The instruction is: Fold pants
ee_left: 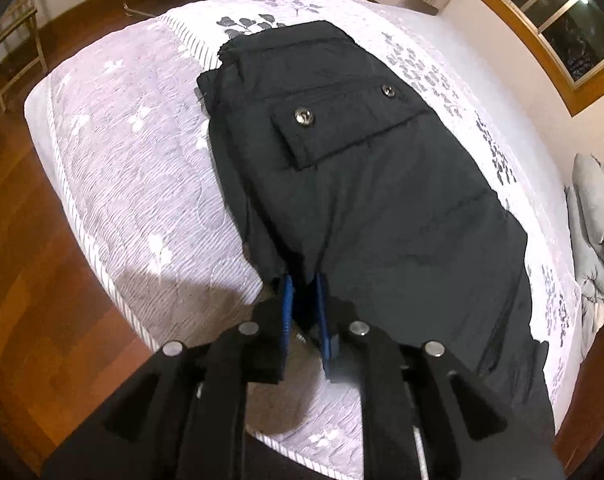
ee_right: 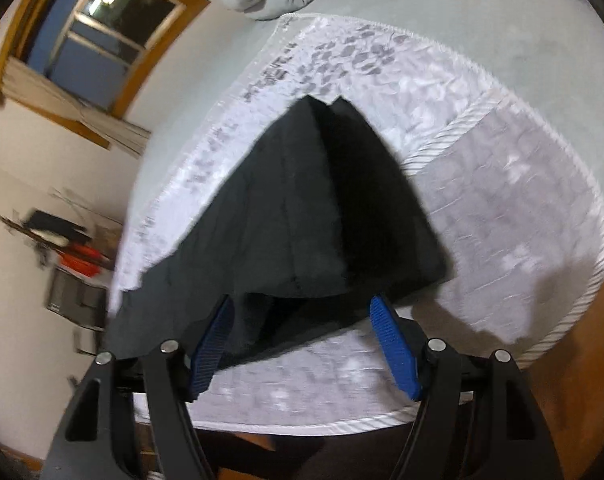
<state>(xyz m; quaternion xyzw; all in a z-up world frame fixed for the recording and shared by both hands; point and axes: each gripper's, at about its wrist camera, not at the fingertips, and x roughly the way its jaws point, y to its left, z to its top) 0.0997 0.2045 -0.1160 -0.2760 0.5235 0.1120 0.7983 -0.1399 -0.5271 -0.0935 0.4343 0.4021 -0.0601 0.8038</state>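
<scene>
A bedroom with a wooden floor and a dark window; the bed (ee_left: 114,184) wears a pale quilted cover. Black pants (ee_left: 361,184) lie along it, pocket flap up. The left gripper (ee_left: 303,300) has its blue pads pinched tight on a fabric edge near me. The right gripper (ee_right: 302,320) stands wide apart, the cloth's edge lying between its fingers, ungripped. The fabric looks soft, limp and light, so it should be taken at corners or hems.
</scene>
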